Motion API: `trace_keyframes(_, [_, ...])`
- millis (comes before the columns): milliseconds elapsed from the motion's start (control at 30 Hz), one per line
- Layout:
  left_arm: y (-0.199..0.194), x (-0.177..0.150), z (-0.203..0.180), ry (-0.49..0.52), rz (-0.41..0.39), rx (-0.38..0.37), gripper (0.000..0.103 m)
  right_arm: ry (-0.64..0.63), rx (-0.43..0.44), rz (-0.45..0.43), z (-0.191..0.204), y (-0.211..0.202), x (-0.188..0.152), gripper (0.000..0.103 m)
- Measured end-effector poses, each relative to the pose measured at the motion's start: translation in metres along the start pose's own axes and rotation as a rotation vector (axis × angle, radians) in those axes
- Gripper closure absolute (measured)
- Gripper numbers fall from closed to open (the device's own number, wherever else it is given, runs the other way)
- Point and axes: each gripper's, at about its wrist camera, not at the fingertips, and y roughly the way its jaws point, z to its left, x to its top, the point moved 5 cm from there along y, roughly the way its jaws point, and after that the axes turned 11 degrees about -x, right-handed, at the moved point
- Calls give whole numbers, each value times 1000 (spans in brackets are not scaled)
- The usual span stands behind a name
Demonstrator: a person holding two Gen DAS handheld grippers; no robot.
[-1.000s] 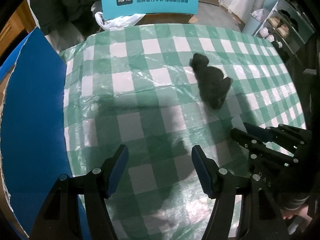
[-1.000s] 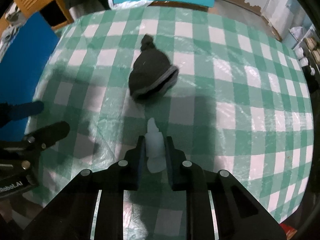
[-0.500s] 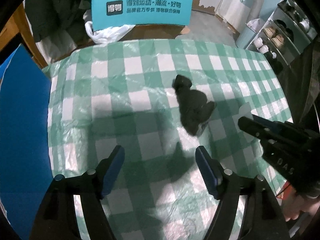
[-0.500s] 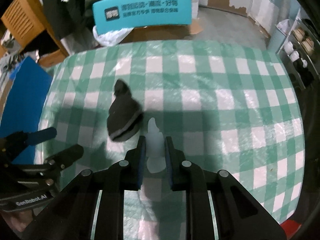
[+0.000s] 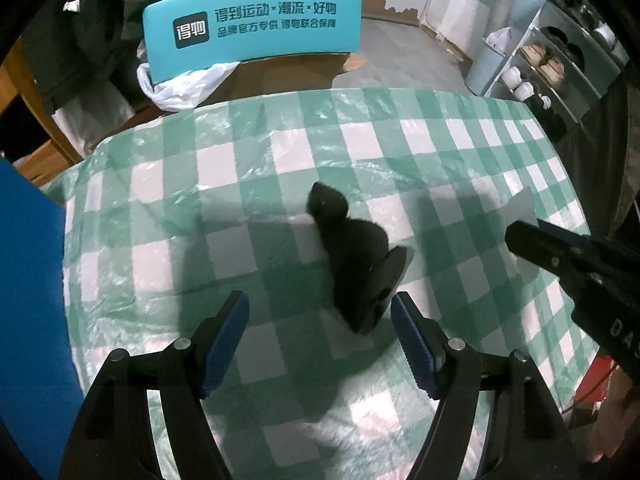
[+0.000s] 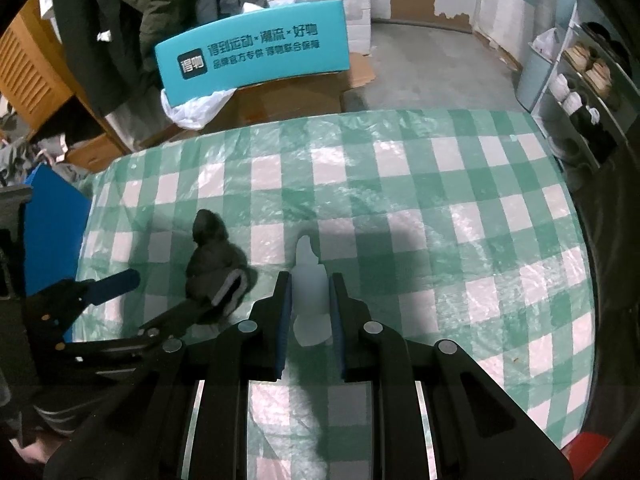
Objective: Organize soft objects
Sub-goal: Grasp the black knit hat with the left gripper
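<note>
A dark rolled sock with a grey cuff (image 5: 356, 264) lies on the green-and-white checked tablecloth (image 5: 248, 184); it also shows in the right wrist view (image 6: 218, 268). My left gripper (image 5: 320, 334) is open and hovers just in front of the sock, its right fingertip close to the cuff. My right gripper (image 6: 309, 308) is shut on a pale white soft piece (image 6: 308, 280) and is held above the cloth, to the right of the sock. The right gripper also shows at the right edge of the left wrist view (image 5: 568, 256).
A blue panel (image 5: 32, 320) stands along the table's left side. Beyond the far edge are a teal sign board (image 5: 256, 28), a white plastic bag (image 5: 180, 88), cardboard boxes and hanging coats. A shelf with shoes (image 6: 580, 80) stands at the right.
Both grippers have pulled back and risen, so more of the room shows. The left gripper has shifted so the sock now lies close in front of its fingers. The right gripper still holds the white piece.
</note>
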Motion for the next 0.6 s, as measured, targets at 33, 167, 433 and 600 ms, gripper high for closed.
trace_keyframes(33, [2, 1, -1, -3, -2, 1, 28, 2, 0, 0, -1, 0, 0, 86])
trace_keyframes(167, [9, 8, -4, -36, -5, -17, 28, 8, 1, -3, -4, -2, 1, 86])
trace_keyframes(433, [28, 15, -4, -87, 19, -24, 28, 12, 4, 0, -6, -2, 1, 86])
trace_keyframes(600, [31, 17, -5, -82, 3, -32, 28, 21, 4, -1, -8, -3, 2, 86])
